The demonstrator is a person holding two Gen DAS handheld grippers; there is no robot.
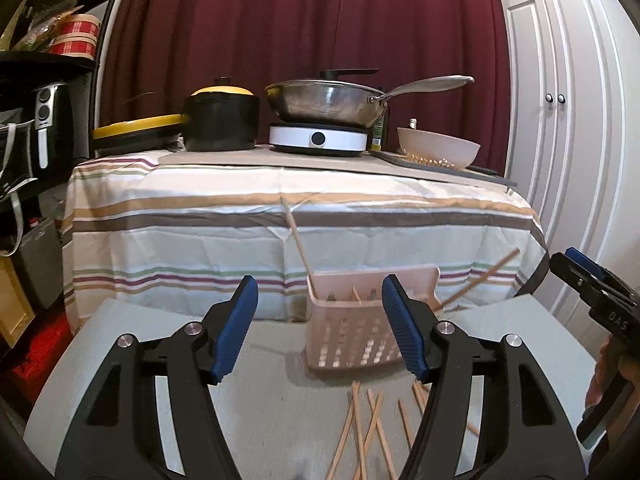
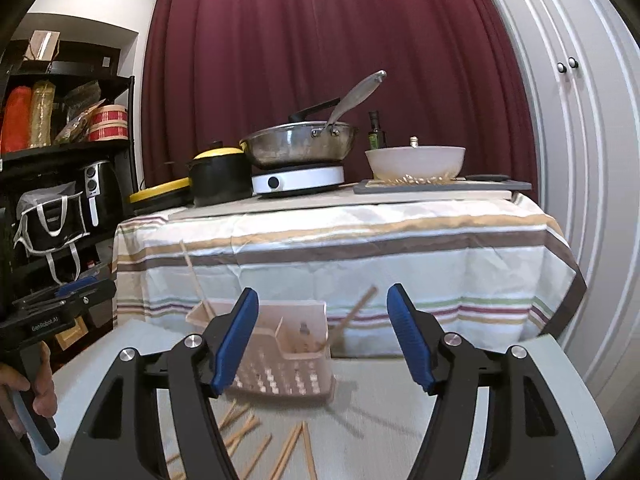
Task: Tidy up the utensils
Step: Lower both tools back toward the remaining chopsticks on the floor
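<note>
A pale pink perforated utensil basket point(image 1: 352, 336) point(image 2: 288, 360) stands on a grey table point(image 1: 120, 320) point(image 2: 380, 400), with chopsticks leaning out of it point(image 1: 298, 244) point(image 2: 356, 310). Several loose wooden chopsticks point(image 1: 364, 428) point(image 2: 280, 448) lie on the table in front of it. My left gripper point(image 1: 318, 320) hangs open above the table, short of the basket, nothing between its blue pads. My right gripper point(image 2: 322, 328) is open too, the basket seen partly behind its left finger. Each wrist view shows the other gripper at its edge point(image 1: 596, 292) point(image 2: 52, 308), held by a hand.
Behind the grey table stands a taller table with a striped cloth point(image 1: 280, 216) point(image 2: 340, 248), bearing a black pot point(image 1: 220, 120), a steel pan point(image 1: 328, 100) on a white hob, and a bowl point(image 2: 416, 160). Black shelves point(image 2: 60, 160) at left, white cupboard doors point(image 1: 560, 120) at right.
</note>
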